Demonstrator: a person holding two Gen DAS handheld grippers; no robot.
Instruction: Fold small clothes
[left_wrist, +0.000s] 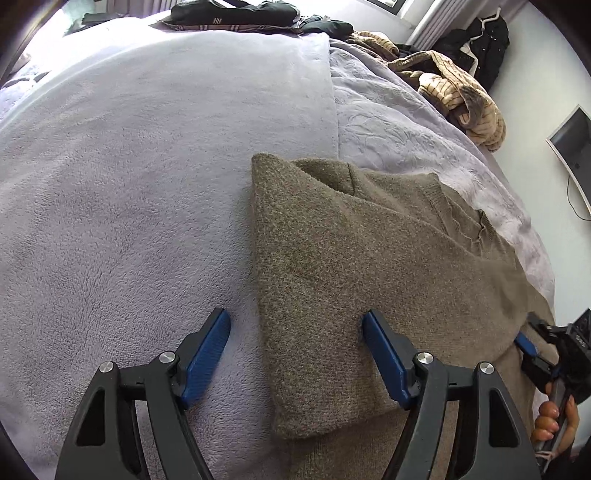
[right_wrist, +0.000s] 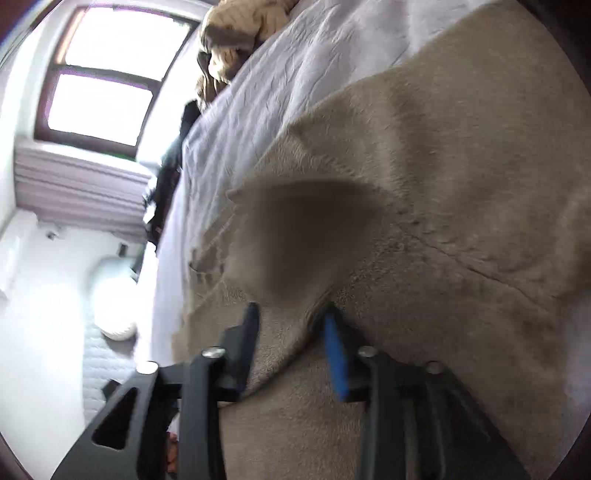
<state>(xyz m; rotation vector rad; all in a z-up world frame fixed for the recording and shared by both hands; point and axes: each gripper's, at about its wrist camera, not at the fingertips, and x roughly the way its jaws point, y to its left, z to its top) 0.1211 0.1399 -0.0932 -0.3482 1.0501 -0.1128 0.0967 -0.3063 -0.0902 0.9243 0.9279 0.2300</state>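
An olive-brown knit sweater (left_wrist: 351, 266) lies partly folded on a lilac fleece blanket (left_wrist: 129, 177) on the bed. My left gripper (left_wrist: 295, 332) is open just above the folded left edge of the sweater, with one blue finger over the blanket and one over the knit. My right gripper (left_wrist: 532, 347) shows at the sweater's right edge. In the right wrist view the right gripper (right_wrist: 291, 314) has its jaws partly closed around a raised fold of the sweater (right_wrist: 424, 166), with the cloth between the fingers. That view is blurred.
A tan striped knit garment (left_wrist: 461, 92) lies bunched at the bed's far right edge. Dark clothes (left_wrist: 236, 14) lie at the head of the bed. A window (right_wrist: 107, 74) and radiator are beyond the bed's side. A monitor (left_wrist: 572, 147) stands at the wall.
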